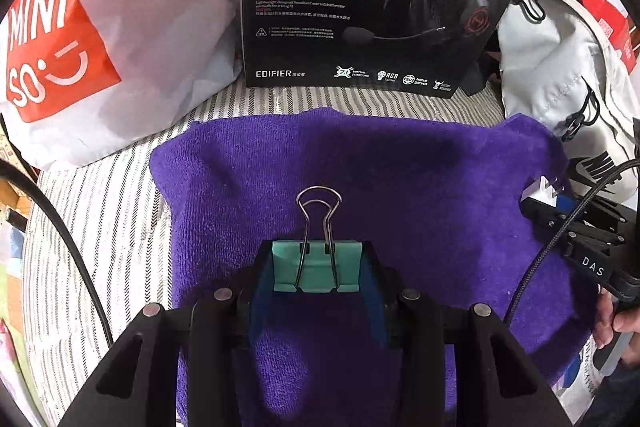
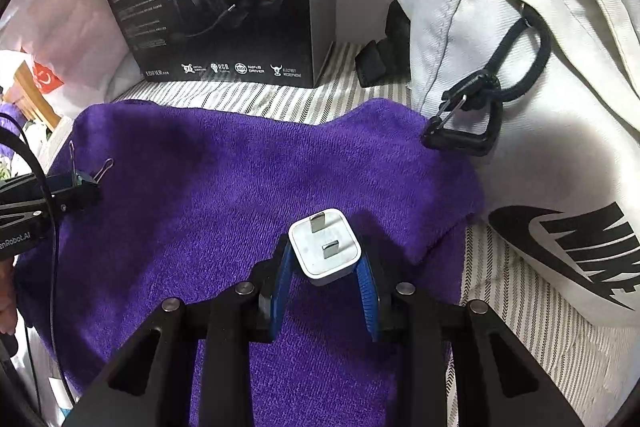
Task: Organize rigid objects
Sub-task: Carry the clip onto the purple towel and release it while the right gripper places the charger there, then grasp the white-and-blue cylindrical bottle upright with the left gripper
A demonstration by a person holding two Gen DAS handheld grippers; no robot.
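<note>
The left gripper [image 1: 318, 269] pinches a teal binder clip [image 1: 317, 267] between its blue pads, the clip's wire handles sticking out forward past the fingertips. It hangs over the middle of a purple towel [image 1: 400, 167], toward the towel's near edge; whether the clip touches the cloth cannot be told. From the right wrist view the same gripper [image 2: 86, 183] shows at the towel's left edge, the clip [image 2: 82, 179] caught in its tips with both wire loops splayed outward.

The right gripper [image 2: 326, 261] is clamped on a white plug [image 2: 325, 253], its pads pressing the two sides of the square body and the two flat prongs facing up and outward. The plug sits over the towel [image 2: 240, 179] near its right edge. In the left wrist view this gripper [image 1: 546, 197] comes in at the towel's right edge with the plug [image 1: 542, 189] at its tip, and fingers [image 1: 622, 319] of a hand show on its handle.

The towel lies on a striped sheet [image 1: 100, 227]. Beyond its far edge stands a black headset box [image 1: 360, 7]. A white and red bag [image 1: 100, 47] lies at the far left corner, a white backpack [image 2: 540, 67] at the right, its black carabiner [image 2: 464, 119] touching the towel's far right corner.
</note>
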